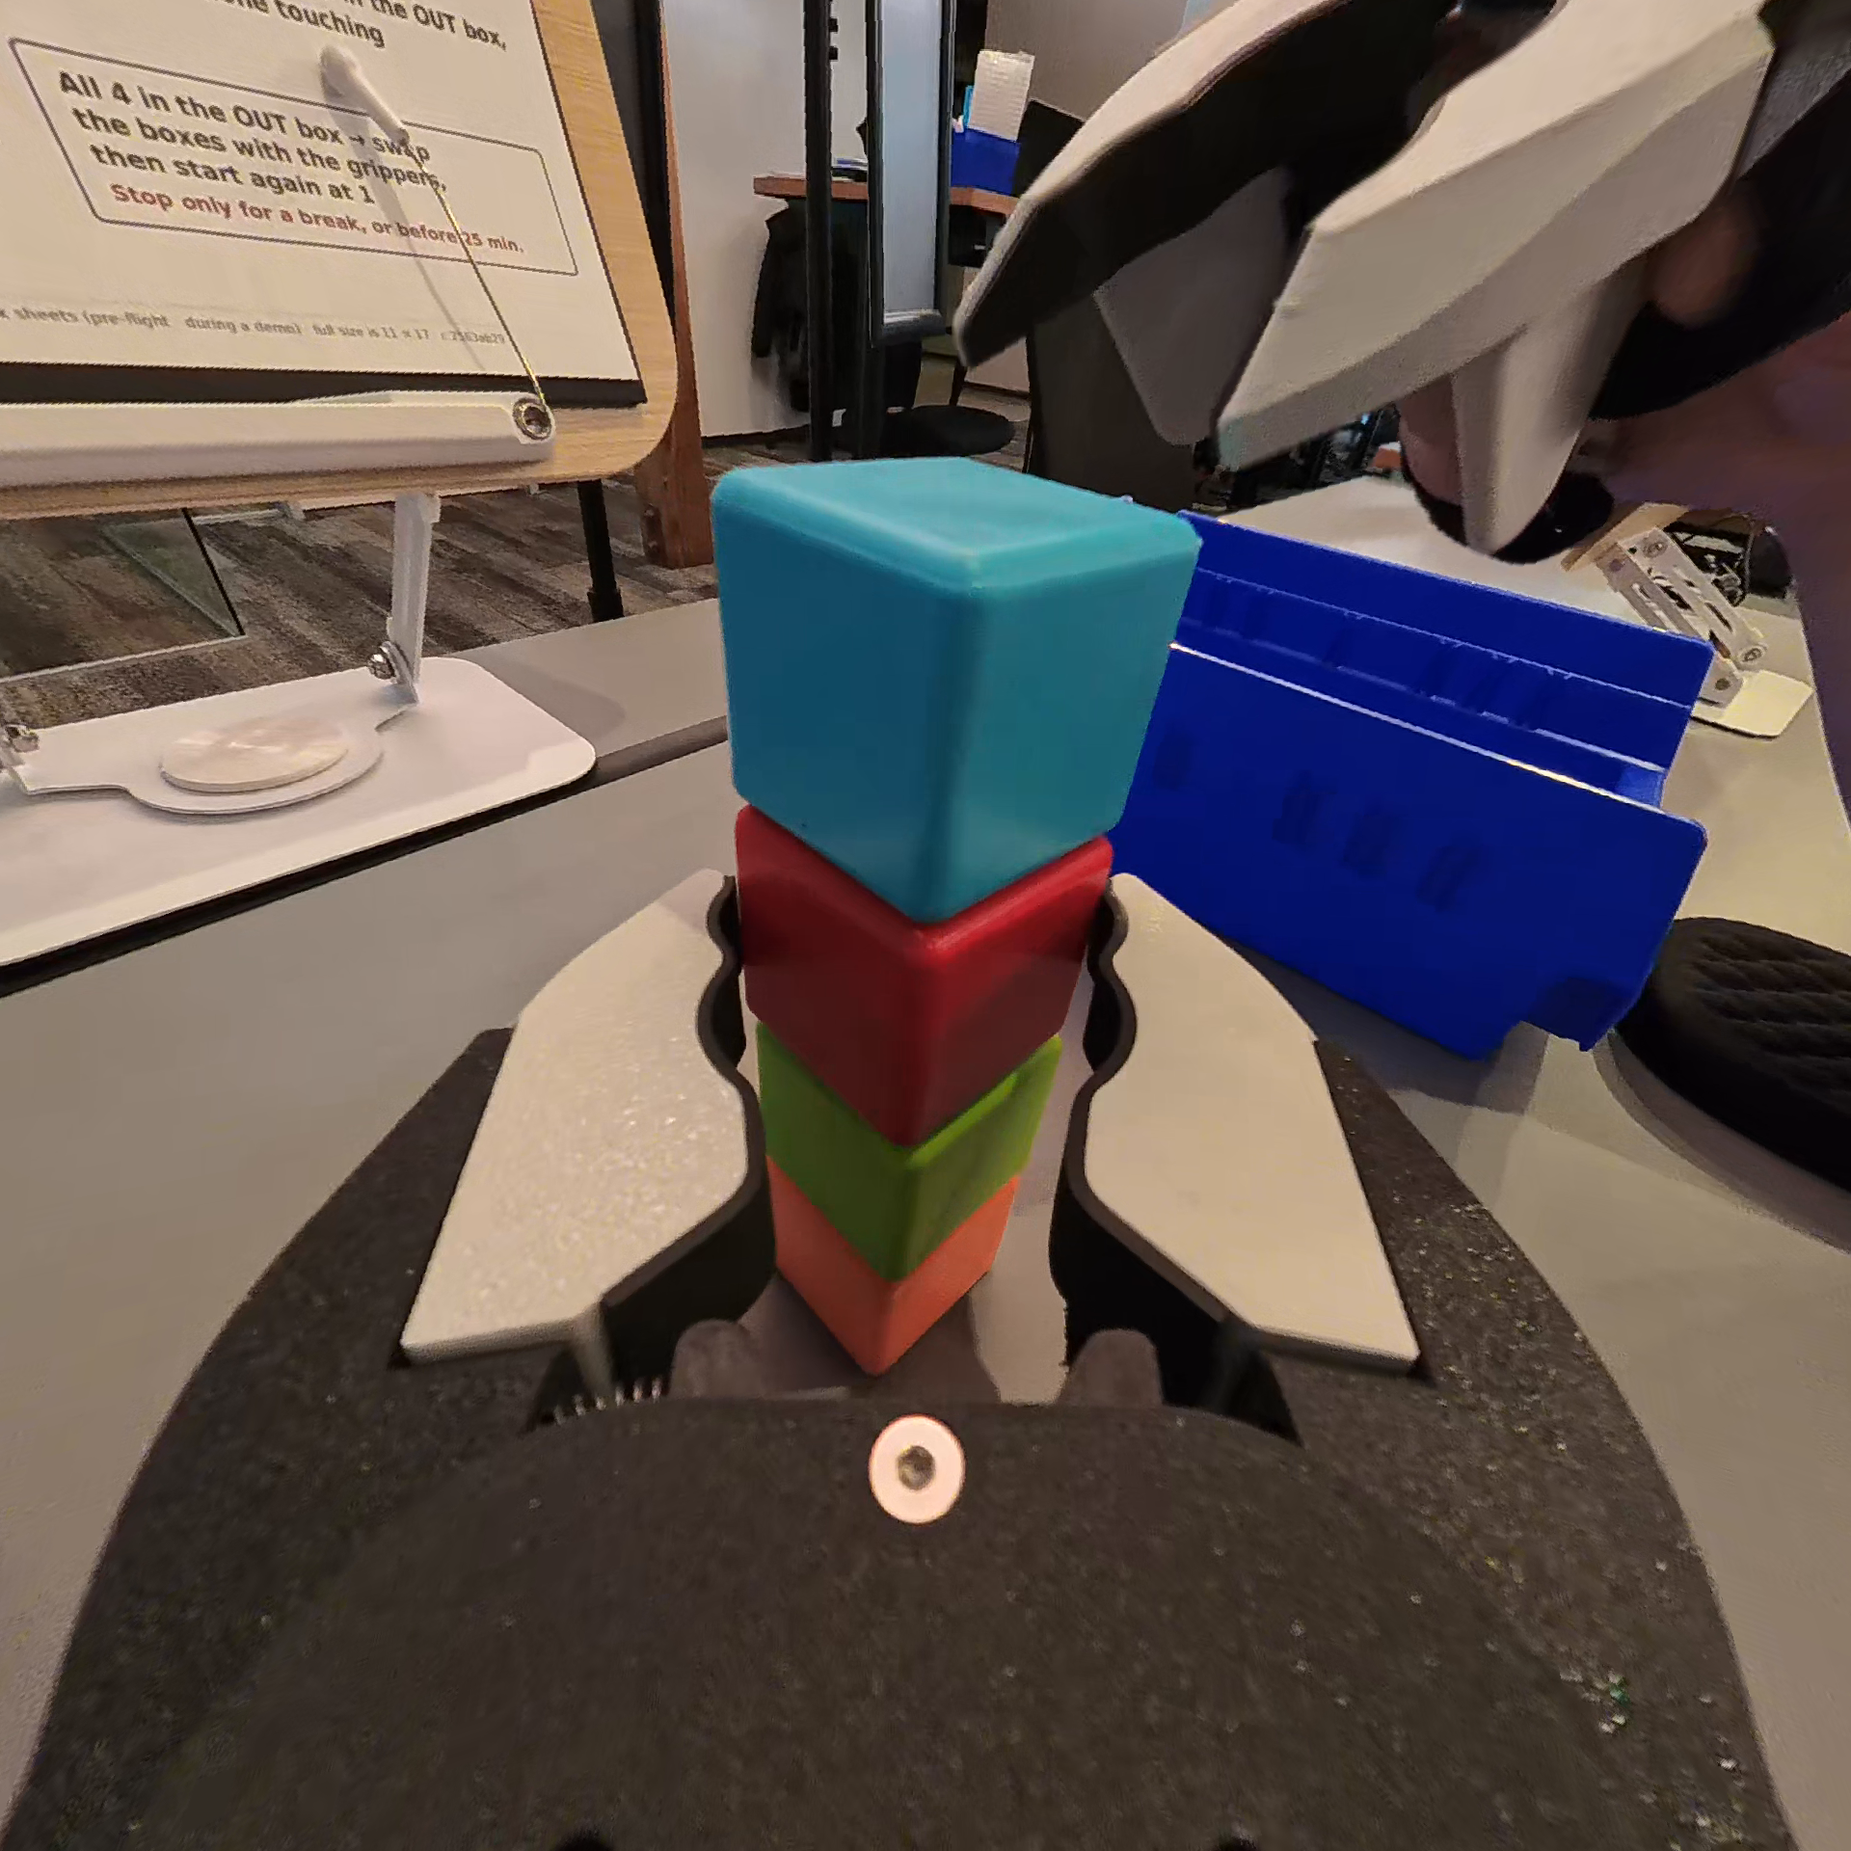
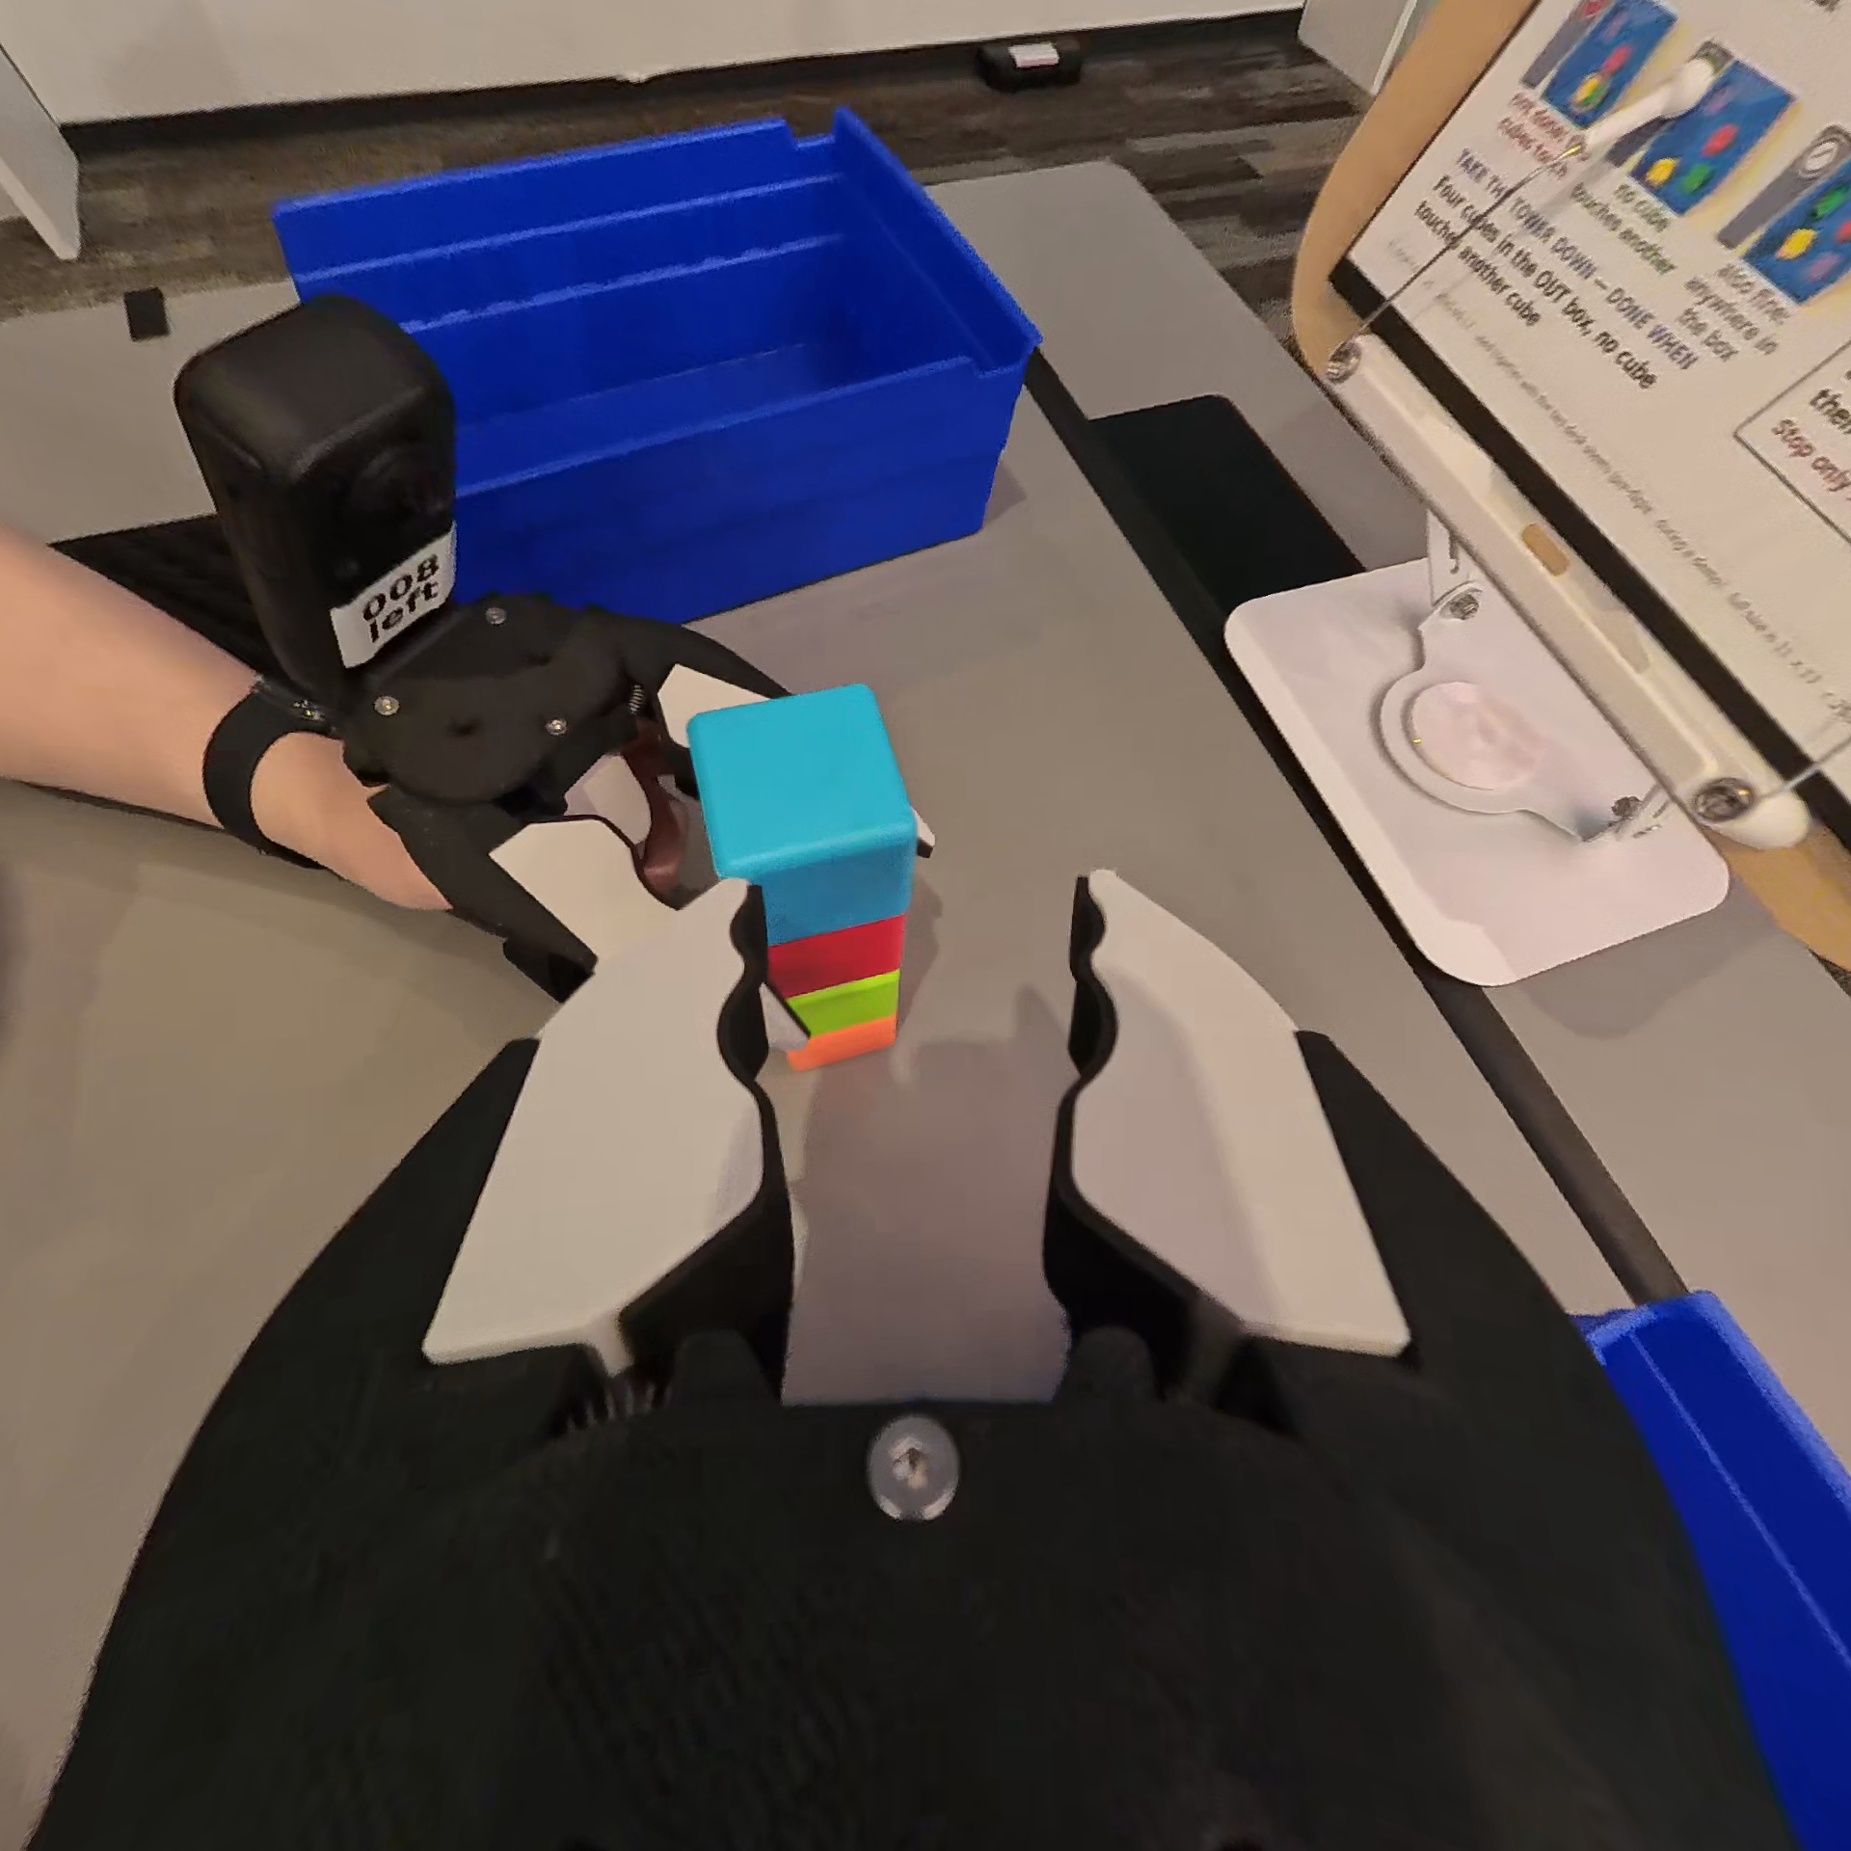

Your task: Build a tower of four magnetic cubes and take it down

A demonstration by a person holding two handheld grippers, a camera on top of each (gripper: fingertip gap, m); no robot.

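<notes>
Where tower [image 2: 826,881] stands, blue bin [image 2: 641,331] behind.

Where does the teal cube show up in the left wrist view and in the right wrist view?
Left wrist view: teal cube sits at centre, top of the tower, above the left gripper's fingers.
Right wrist view: teal cube sits left of centre, tower top, beyond the open right gripper.
Shared landmark: the blue bin behind the tower.

Smooth plastic cubes [image 1: 932,901], glossy blue plastic bin [image 2: 701,331]
</notes>
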